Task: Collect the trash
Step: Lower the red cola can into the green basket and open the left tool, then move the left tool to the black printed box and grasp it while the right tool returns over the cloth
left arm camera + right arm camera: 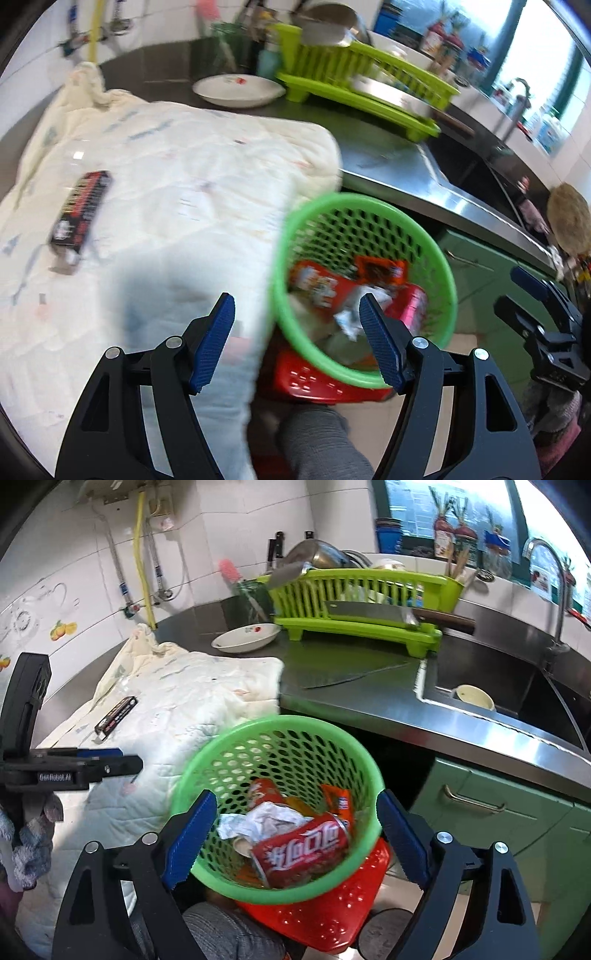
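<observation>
The steel desk (pixel 354 698) carries a quilted white cloth (pixel 177 716) over its left part, with a lime dish rack (pixel 362 594) at the back holding a cleaver (pixel 369 613), and a white plate (pixel 246 638) just beside the rack. A sink (pixel 517 690) lies to the right, a cup (pixel 474 697) in it. Below the desk's edge, a green perforated basket (pixel 236 738) sits on a red stool (pixel 332 912); in it lie a red cola can (pixel 306 847), crumpled white paper (pixel 258 821) and orange wrappers (pixel 338 799). A small black box (pixel 81 208) lies on the cloth, well apart from the basket. The right claw (pixel 295 840) is spread wide above the basket, holding nothing. The left claw (pixel 297 343) is likewise wide open and empty, over the cloth's edge and the basket's rim.
</observation>
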Demonstrator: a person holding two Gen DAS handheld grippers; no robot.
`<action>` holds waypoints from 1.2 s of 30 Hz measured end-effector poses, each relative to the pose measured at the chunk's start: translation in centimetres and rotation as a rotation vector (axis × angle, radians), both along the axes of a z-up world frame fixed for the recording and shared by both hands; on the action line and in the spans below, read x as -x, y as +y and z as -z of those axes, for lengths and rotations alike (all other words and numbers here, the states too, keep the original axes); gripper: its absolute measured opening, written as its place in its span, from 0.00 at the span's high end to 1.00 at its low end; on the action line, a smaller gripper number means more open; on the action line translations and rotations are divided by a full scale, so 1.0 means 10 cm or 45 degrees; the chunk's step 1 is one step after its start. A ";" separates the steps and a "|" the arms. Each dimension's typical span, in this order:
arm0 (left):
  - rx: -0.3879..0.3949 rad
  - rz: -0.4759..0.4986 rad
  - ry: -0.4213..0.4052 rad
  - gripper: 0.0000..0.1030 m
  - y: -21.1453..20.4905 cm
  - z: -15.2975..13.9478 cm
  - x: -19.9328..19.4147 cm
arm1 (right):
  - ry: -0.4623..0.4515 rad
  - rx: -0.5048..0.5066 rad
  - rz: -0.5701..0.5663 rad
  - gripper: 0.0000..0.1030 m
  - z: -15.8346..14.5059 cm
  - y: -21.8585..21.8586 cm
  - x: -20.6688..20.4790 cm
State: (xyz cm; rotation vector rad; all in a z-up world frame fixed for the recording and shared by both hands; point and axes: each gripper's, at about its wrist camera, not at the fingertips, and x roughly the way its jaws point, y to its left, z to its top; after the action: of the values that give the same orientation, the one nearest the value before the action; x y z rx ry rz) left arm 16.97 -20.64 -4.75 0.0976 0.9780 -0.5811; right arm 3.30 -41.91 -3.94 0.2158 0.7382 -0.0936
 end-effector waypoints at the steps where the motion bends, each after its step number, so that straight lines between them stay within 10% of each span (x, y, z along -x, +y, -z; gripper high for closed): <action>1: -0.001 -0.011 -0.007 0.33 0.06 -0.01 -0.03 | -0.001 0.001 -0.013 0.17 -0.01 0.05 -0.02; 20: -0.135 -0.374 -0.099 0.33 1.30 0.01 -1.05 | 0.021 0.012 -0.193 0.15 -0.05 0.68 -0.63; 36: -0.167 -0.349 -0.059 0.33 1.42 0.31 -1.67 | 0.066 0.004 -0.292 0.15 0.08 1.04 -1.18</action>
State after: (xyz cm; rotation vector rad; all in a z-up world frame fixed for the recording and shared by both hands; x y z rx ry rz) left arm 33.63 -6.47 -7.86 0.0911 0.9642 -0.2621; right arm 15.09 -31.55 -4.75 0.1251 0.8100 0.1177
